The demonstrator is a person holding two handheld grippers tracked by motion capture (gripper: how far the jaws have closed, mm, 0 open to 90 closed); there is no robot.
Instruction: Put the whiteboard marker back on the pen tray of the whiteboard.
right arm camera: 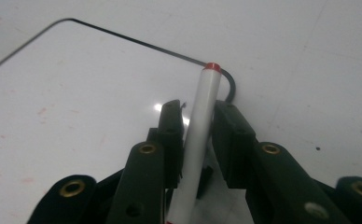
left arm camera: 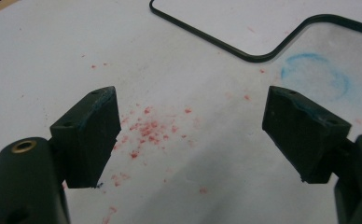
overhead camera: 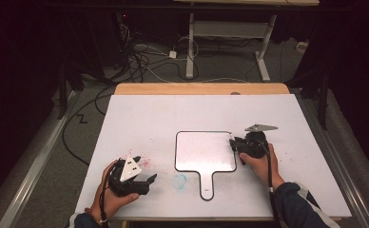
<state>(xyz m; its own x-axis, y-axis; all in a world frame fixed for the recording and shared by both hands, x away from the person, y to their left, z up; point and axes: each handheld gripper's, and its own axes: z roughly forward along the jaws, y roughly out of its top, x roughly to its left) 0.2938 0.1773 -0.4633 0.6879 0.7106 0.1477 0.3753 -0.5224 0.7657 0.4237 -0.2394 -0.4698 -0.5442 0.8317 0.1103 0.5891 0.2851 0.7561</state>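
Two grippers are working over a white table (overhead camera: pixel 140 118). The right gripper (overhead camera: pixel 236 142) is sitting at the 3 o'clock edge of a small whiteboard (overhead camera: pixel 205 151), near its top right corner, with the person's right hand (overhead camera: pixel 261 164) wrapping its body. In the right gripper view a white marker (right arm camera: pixel 198 135) with a red end is standing between the two black jaws, its red end lying just over the board's dark rim (right arm camera: pixel 230 86) at about 1 o'clock from the jaws. The jaw on the right side of that view is lying against the marker's barrel; on the left side a thin gap seems to be showing, so the grip is looking slack rather than firm, and I cannot tell for certain whether the pads are pressing.

The left gripper (overhead camera: pixel 144 183) is resting at roughly 8 o'clock from the board, held in the left hand (overhead camera: pixel 109 194), well apart from the marker. In the left gripper view its jaws are standing wide apart with nothing between them, hanging over a scatter of red specks (left arm camera: pixel 149 130) on the table. A faint blue ring (left arm camera: pixel 316 74) is lying at 2 o'clock from those jaws, just beside the board's handle (overhead camera: pixel 207 185), which is pointing toward 6 o'clock.
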